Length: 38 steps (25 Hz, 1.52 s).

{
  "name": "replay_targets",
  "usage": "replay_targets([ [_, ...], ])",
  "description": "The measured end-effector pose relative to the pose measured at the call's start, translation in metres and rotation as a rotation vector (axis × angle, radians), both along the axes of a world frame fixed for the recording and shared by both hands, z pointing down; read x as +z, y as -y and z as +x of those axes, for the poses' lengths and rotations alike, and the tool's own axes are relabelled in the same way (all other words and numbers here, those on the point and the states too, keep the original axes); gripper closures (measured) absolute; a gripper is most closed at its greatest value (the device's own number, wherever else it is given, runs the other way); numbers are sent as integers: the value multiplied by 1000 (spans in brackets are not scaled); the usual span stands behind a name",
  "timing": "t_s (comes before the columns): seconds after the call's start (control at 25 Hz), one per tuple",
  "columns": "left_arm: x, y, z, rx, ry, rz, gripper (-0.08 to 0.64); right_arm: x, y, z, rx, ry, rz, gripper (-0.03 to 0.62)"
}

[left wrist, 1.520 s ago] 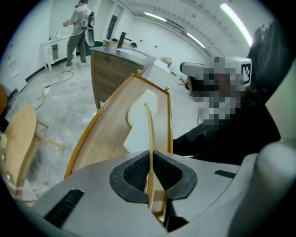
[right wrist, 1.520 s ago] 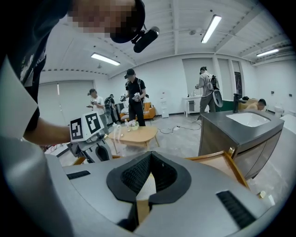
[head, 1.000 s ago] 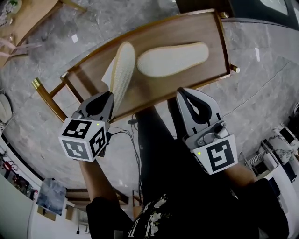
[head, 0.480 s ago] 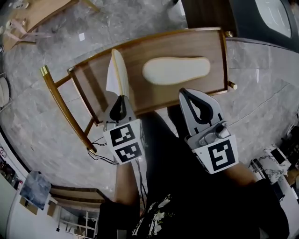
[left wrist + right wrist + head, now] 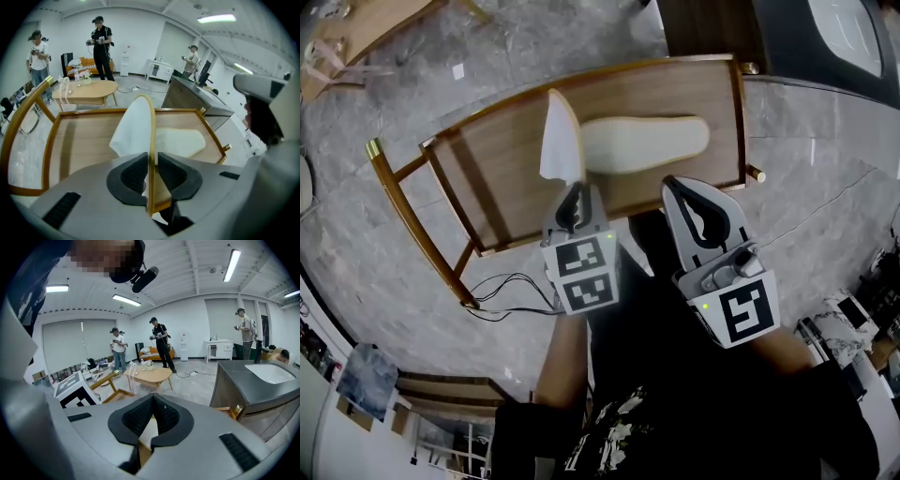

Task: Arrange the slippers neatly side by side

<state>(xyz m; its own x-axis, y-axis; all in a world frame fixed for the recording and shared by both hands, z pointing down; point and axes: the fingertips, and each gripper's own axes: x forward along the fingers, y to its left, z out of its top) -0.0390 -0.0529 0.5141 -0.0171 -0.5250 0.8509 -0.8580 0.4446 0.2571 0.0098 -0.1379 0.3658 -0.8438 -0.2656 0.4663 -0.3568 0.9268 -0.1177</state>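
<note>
cream-white slipper (image 5: pixel 561 141) stood on its long edge over the wooden desk (image 5: pixel 478 178). its rim sat between the jaws of the left tongs (image 5: pixel 573 192), with the far end pointing away from the person. the other slipper (image 5: pixel 647 142) lay flat on the desk just to its right, tread side up by the look of it, and ran crosswise to the held one. whether the two touched, could not tell.

step in hand looked like setting down the held slipper. to do it well:
- tip it over so it lands flat rather than staying on its edge.
- turn it to run the same way as the flat one, with long sides parallel and ends level.
- leave a small gap with no overlap, and keep it inside the desk's raised rim.

the judged risk was letting go while it stood upright — it could flop either way, maybe onto the flat slipper.

the left tongs' jaws were opening, only a narrow way apart. the slipper's rim was between them and the pads looked just off it on one side, so the grip was loosening.

the right tongs (image 5: pixel 680 187) had jaws fully together with nothing in them. they hovered at the near edge of the desk, near the flat slipper — apart from it as far as could be seen.
</note>
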Motion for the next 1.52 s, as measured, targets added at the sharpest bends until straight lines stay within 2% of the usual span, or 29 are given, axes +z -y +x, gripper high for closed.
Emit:
replay_targets([
  [0.08, 6, 7, 10, -16, -57, 12, 466, 1, 5, 5, 1, 6, -3, 595],
  [0.2, 13, 14, 16, -40, -103, 14, 454, -1, 16, 14, 2, 29, 9, 595],
  [0.32, 11, 22, 18, -26, -112, 33, 454, 1, 25, 24, 0, 20, 8, 595],
  [0.4, 4, 23, 23, 1, -120, 42, 454, 10, 25, 31, -30, -22, -17, 594],
  [0.52, -2, 16, 19, 46, -65, 29, 454, 32, 31, 36, -97, -79, -85, 594],
  [0.56, -2, 10, 17, 59, -38, 14, 454, 38, 34, 34, -124, -71, -108, 549],
  [0.6, 1, 3, 15, 70, -20, -4, 454, 45, 37, 32, -157, -64, -128, 467],
  [0.64, 5, -4, 14, 76, -13, -22, 454, 53, 40, 30, -187, -71, -145, 441],
  [0.84, 21, -21, 10, 74, -35, -70, 454, 101, 49, 24, -328, -231, -170, 422],
  [1.04, 35, -22, 11, 91, -46, -94, 453, 143, 53, 10, -599, -391, -161, 423],
  [1.2, 45, -22, 19, 64, -140, -92, 451, 163, 65, 1, -662, -458, -214, 423],
  [1.4, 53, -22, 19, 96, -124, -113, 448, 186, 59, -1, -758, -581, -305, 423],
  [1.52, 58, -22, 19, 98, -125, -127, 446, 195, 50, -2, -804, -633, -326, 439],
])
